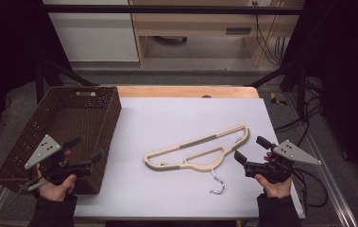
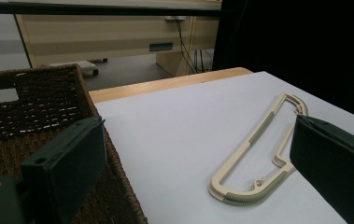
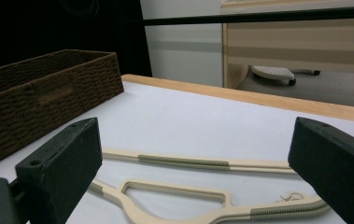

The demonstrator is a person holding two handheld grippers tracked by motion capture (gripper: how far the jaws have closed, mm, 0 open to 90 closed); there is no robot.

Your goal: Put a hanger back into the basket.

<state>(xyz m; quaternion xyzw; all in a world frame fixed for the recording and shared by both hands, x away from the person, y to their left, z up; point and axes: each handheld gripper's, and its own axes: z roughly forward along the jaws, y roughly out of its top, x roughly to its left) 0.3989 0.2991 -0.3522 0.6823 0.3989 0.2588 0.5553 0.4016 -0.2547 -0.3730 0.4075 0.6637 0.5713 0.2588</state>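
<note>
A beige clothes hanger (image 1: pixel 200 150) with a metal hook (image 1: pixel 218 185) lies flat on the white table top, right of centre. It also appears as the hanger (image 2: pixel 254 154) in the left gripper view and the hanger (image 3: pixel 188 186) just beyond the jaws in the right gripper view. My left gripper (image 1: pixel 86 149) is open over the near right corner of the brown woven basket (image 1: pixel 49 124), nothing between its jaws. My right gripper (image 1: pixel 252 149) stands open just right of the hanger, empty, apart from it.
The basket (image 2: pixel 34 107) is empty and takes up the table's left side. The white sheet (image 1: pixel 176 118) covers the wooden table (image 1: pixel 186 91); its far edge shows bare wood. Cables hang off the right side (image 1: pixel 304 123). Black frame bars cross the back.
</note>
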